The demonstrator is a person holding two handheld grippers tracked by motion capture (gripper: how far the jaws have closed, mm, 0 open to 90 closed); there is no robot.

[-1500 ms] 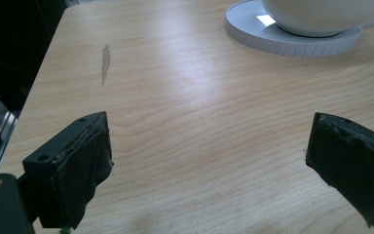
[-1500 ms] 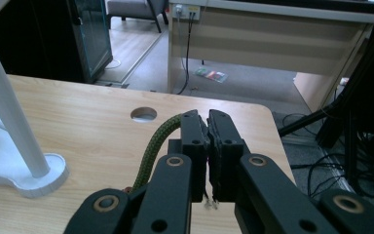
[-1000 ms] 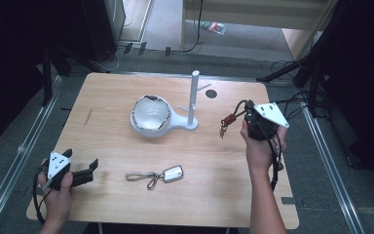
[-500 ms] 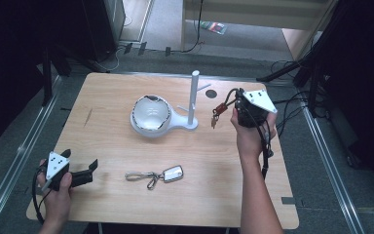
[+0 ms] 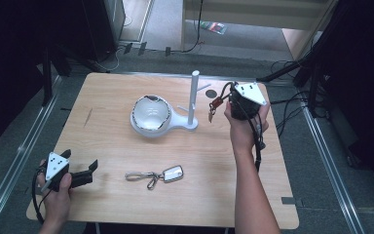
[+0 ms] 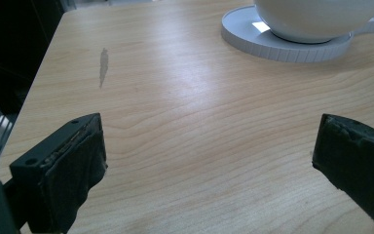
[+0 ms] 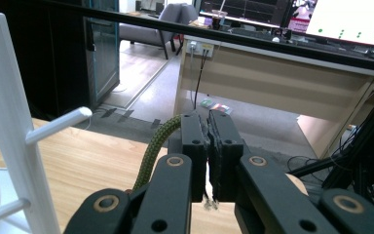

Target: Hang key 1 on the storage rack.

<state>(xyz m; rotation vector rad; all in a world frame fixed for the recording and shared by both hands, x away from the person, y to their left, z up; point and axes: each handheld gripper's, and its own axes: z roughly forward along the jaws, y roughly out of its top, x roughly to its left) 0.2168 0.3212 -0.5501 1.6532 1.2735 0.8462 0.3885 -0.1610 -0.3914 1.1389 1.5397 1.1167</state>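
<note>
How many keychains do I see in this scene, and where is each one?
2. One keychain with a silver tag lies on the table near the front edge. A cord keychain hangs from the shut right gripper, beside the white stand.

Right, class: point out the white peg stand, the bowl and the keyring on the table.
white peg stand (image 5: 194, 97), high view, on its upright post.
bowl (image 5: 151, 113), high view, on its inside.
keyring (image 5: 173, 173), high view, on its flat tag.

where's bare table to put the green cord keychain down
Free: the far left corner beyond the bowl, and the near right corner past the keyring. Crowded: around the white stand, where the right gripper holds the cord.
</note>
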